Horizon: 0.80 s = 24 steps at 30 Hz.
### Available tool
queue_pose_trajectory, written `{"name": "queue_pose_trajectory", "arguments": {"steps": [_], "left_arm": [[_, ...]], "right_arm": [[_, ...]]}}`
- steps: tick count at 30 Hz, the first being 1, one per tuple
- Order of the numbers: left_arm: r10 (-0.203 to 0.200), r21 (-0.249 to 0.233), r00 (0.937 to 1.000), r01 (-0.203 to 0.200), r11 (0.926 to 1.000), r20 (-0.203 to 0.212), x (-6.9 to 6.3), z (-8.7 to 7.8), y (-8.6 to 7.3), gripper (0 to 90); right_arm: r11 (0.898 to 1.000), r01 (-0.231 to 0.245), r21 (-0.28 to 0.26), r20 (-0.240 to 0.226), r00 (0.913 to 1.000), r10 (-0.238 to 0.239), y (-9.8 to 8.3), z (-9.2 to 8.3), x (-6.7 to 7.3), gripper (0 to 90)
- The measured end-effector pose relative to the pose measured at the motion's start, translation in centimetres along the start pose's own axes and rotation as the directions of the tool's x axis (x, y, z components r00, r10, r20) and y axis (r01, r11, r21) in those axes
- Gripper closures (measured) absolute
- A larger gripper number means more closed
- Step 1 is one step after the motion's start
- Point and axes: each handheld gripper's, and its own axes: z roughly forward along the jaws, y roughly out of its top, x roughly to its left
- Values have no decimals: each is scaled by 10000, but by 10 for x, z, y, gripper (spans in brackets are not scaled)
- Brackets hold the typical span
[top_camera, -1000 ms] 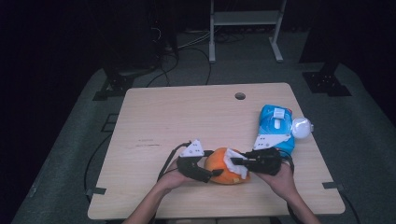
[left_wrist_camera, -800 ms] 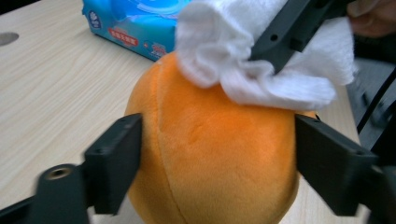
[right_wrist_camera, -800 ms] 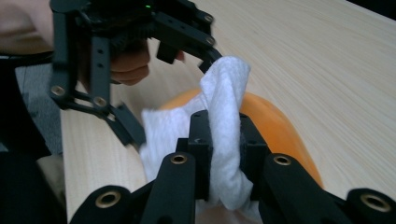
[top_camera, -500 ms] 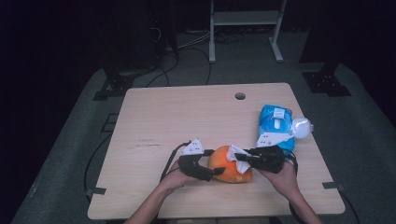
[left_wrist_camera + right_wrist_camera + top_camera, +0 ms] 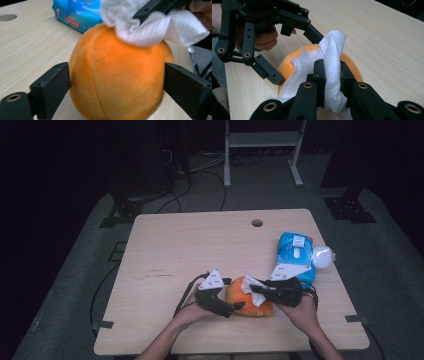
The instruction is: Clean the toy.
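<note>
An orange plush ball (image 5: 250, 301) rests on the table near its front edge. My left gripper (image 5: 236, 293) reaches in from the left, its jaws one on each side of the ball (image 5: 117, 75). They have just been opening and stand wide around it without squeezing. My right gripper (image 5: 329, 72) is shut on a crumpled white tissue (image 5: 332, 50), which it holds down on top of the ball (image 5: 352, 65). In the left gripper view the tissue (image 5: 155, 30) drapes over the ball's upper right.
A blue pack of wipes (image 5: 295, 252) lies just behind the right hand, with a white round object (image 5: 322, 256) at its right side. The wooden table (image 5: 200, 245) has a cable hole (image 5: 257, 223) at the back. A metal stand and cables sit on the floor beyond.
The left gripper's jaws have spread wider around the orange ball. Both hands stay in place, and the tissue remains pinched in the right gripper on top of the ball.
</note>
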Motion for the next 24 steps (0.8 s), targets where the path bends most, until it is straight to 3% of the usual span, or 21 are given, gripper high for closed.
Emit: {"name": "queue_pose_trajectory", "arguments": {"steps": [2,3,6,8,9,10,13,14,16,20,21,24], "left_arm": [[-184,79,9997,183,9998,147,1,1,-1,108],[-131,160,9999,129,9998,106,0,1,-1,205],[188,279,9998,-185,9994,-96,-5,-2,4,242],[599,317,9980,-592,9977,-201,-11,-2,8,261],[857,372,9960,-847,9957,-266,-16,-2,11,261],[1163,491,9927,-1146,9922,-333,-20,0,12,266],[2056,841,9772,-2008,9760,-537,-32,2,15,270],[2129,829,9753,-2077,9747,-589,-34,1,16,272],[1955,625,9793,-1922,9794,-516,-33,2,15,272],[1804,589,9829,-1781,9822,-368,-28,2,12,218],[1694,516,9849,-1675,9845,-346,-26,3,11,218],[969,221,9948,-962,9951,-324,-18,2,9,107]], "right_arm": [[9999,-160,-17,-6,9999,160,-3,0,-4,790],[10000,-55,21,8,10000,55,-2,2,-3,790],[9999,89,87,41,10000,-89,0,2,2,792],[9987,498,142,-306,9983,-493,7,5,17,793],[9987,498,142,-306,9983,-493,7,5,17,793],[9964,823,224,-583,9950,-809,10,12,31,793],[9924,1163,397,-666,9913,-1135,12,19,42,794],[9892,1394,445,-465,9894,-1373,14,20,44,795],[9908,1298,377,-414,9909,-1283,14,18,43,795],[9973,705,211,174,9973,-709,10,5,20,795],[9973,705,211,174,9973,-709,10,5,20,795],[9990,393,225,262,9989,-399,4,1,10,795]]}}
